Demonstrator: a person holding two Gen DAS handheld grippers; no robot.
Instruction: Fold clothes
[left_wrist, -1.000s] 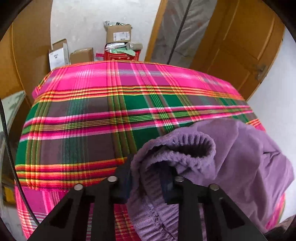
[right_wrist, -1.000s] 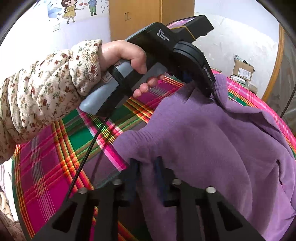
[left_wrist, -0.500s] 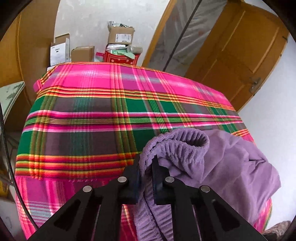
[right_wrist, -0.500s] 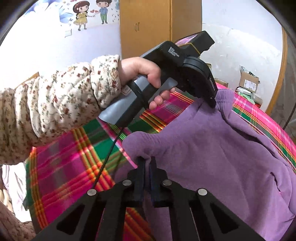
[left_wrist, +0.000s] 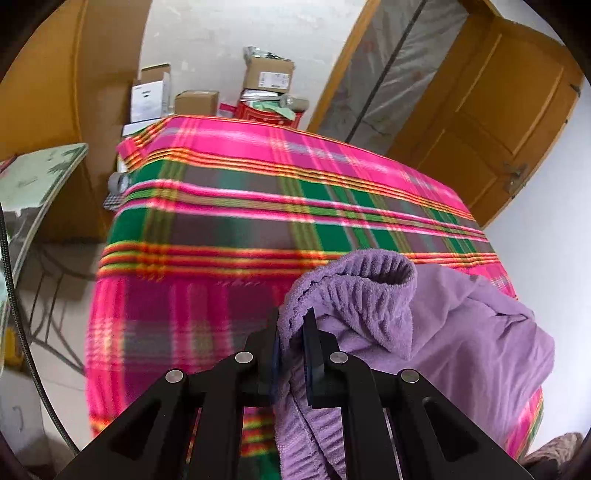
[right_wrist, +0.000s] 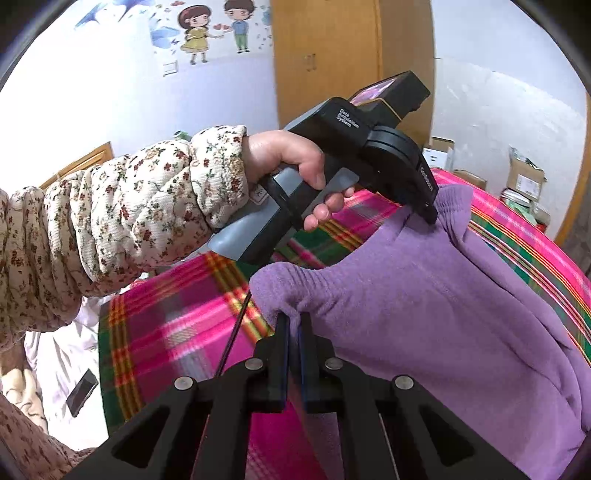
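**Both grippers clamped on purple garment, lifted above the bed**

Nearest in left wrist view: left gripper (left_wrist: 293, 328), fingers closed tight on the ribbed elastic band of the purple garment (left_wrist: 461, 332). Band stands up in a curled loop just past the fingertips; remainder of the cloth hangs to the right and falls over the near right corner of the plaid blanket (left_wrist: 240, 221).

Nearest in right wrist view: right gripper (right_wrist: 293, 328), likewise pinched shut on a folded edge of the same garment (right_wrist: 424, 314), fabric bunched between the fingers. Black cable (right_wrist: 231, 336) trailing down just left of the fingers.

Beyond, same view: left gripper (right_wrist: 430, 216) seen from outside, held in a hand (right_wrist: 291, 166) with a floral sleeve (right_wrist: 129, 214), tip biting the garment's raised band. Cloth stretched between the two grips, above the blanket (right_wrist: 166, 332).

Past the blanket's far edge: cardboard boxes (left_wrist: 267, 75) against the wall, wooden door (left_wrist: 498, 122) at right. Cartoon wall sticker (right_wrist: 214, 31) and wooden wardrobe (right_wrist: 332, 55) furthest back.
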